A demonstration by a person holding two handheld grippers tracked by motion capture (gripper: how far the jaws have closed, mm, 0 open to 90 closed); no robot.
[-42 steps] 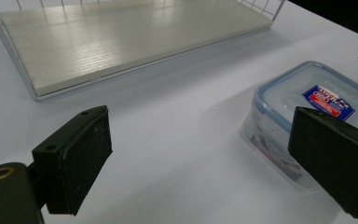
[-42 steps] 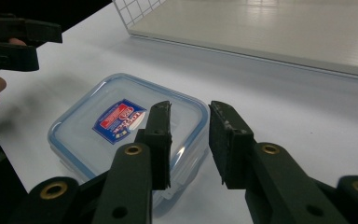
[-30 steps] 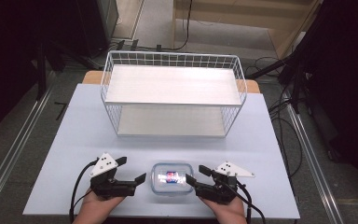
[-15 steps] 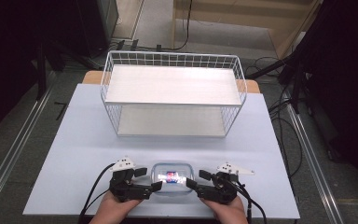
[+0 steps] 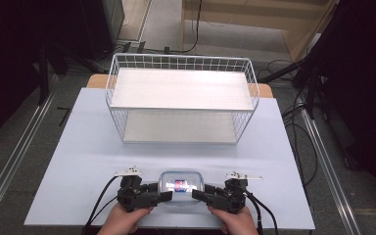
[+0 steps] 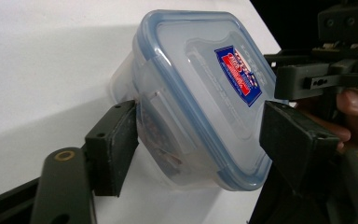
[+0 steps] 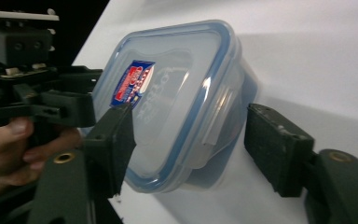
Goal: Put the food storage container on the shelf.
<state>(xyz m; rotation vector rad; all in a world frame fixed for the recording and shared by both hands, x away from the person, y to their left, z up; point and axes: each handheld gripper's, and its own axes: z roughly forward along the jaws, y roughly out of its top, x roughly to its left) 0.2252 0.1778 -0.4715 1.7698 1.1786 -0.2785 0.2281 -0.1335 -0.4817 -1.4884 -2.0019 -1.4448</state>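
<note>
Both grippers straddle a clear lidded container [image 5: 180,185] on the table [image 5: 78,161], the left gripper [image 6: 200,140] just closing, apparently touching one pad, the right gripper [image 7: 191,149] just narrowing but clear of it; uneven squeezing could skid or tip the container.

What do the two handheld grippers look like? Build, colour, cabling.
Both the left gripper and right gripper are matte black, each with two flat rectangular jaw pads on arms with brass-coloured pivots. A grey three-cornered plate sits on top of each, and black cables trail back. Hands are bare, no sleeves visible.
</note>
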